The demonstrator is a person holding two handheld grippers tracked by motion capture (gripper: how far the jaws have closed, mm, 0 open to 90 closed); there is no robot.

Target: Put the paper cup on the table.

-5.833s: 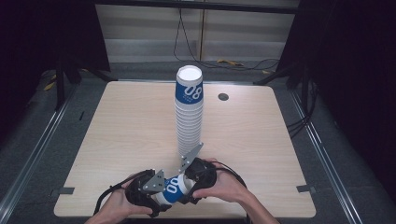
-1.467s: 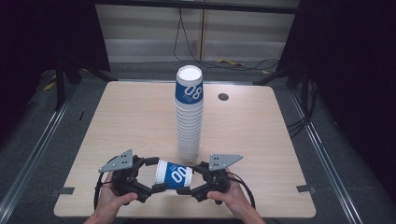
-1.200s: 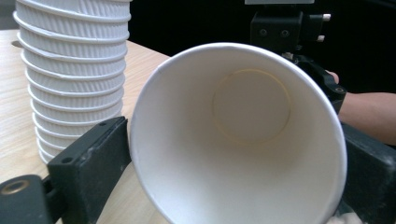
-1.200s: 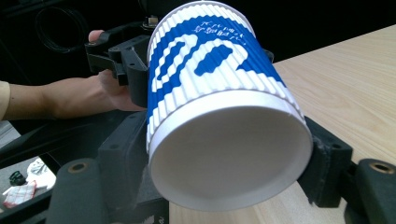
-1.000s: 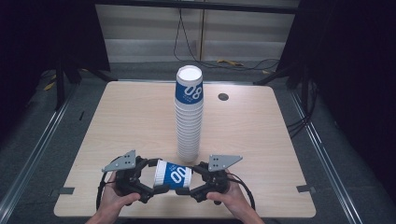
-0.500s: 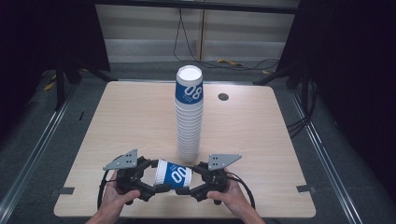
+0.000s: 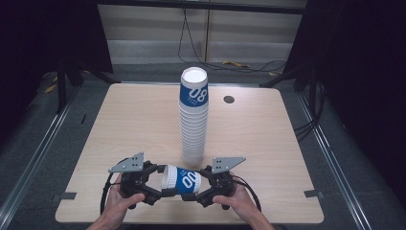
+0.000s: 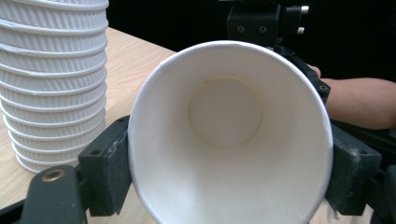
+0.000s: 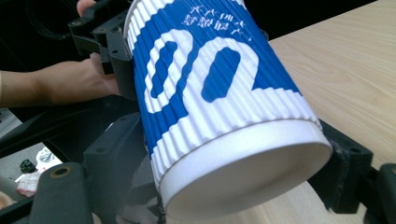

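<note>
Surface: pale wooden table [image 7: 119,124] with dark floor all round and cables lying beyond its far edge.
Left gripper [image 7: 160,188]: held in the person's left hand [image 7: 119,203] near the front edge of the table; its jaws are pressed onto the rim end of the paper cup [image 7: 181,178], one jaw on either side of the open mouth.
Right gripper [image 7: 200,190]: held in the right hand [image 7: 237,203], facing the left gripper; its jaws clamp the base end of the same cup from both sides.
Paper cup: lies on its side between the two grippers, mouth towards the left one, bottom towards the right one; blue band with white numerals on ribbed white card; whether it is off the table cannot be told.
Cup interior: white and bare inside, as the left gripper view shows.
Stack of cups [image 7: 194,117]: stands upright just beyond both grippers, apart from the held cup.
Round hole [image 7: 229,99]: farther off, past the stack and towards the right gripper's side.
</note>
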